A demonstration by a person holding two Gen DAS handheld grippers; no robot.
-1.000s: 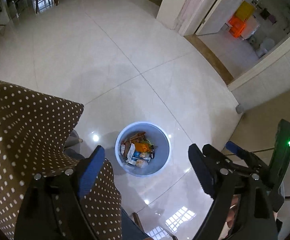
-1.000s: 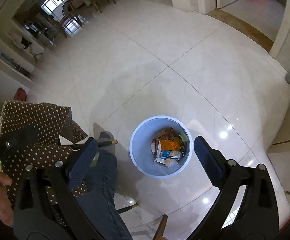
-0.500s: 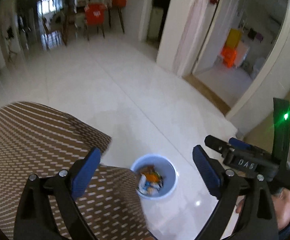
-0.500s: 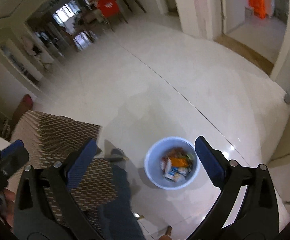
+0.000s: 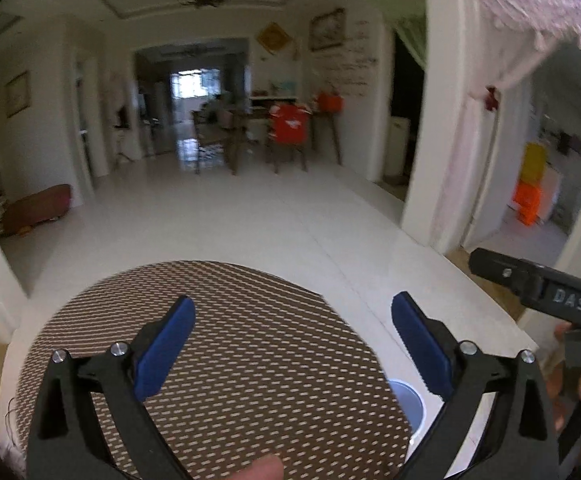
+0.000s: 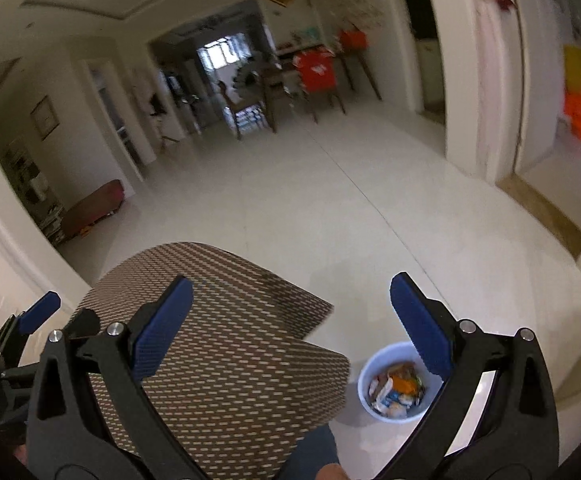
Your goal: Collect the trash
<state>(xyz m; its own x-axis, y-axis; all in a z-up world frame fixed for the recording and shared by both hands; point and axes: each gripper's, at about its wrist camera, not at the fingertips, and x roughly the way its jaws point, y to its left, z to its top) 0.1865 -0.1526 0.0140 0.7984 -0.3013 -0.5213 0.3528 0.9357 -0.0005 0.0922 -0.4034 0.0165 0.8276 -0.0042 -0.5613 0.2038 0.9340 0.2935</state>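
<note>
A pale blue trash bin stands on the white tile floor at the lower right of the right wrist view, holding several wrappers. Only its rim shows in the left wrist view, beside the tablecloth. My left gripper is open and empty above a round table with a brown dotted cloth. My right gripper is open and empty, above the same cloth with the bin under its right finger. The right gripper's body shows at the right edge of the left wrist view.
A long white-tiled room stretches ahead to a dining table and chairs with red covers. A brown bench sits at the left wall. A doorway with orange and yellow items opens on the right.
Both grippers have tilted up from looking down at the bin to looking across the room. The bin has slid to the bottom of both views. Both stay open.
</note>
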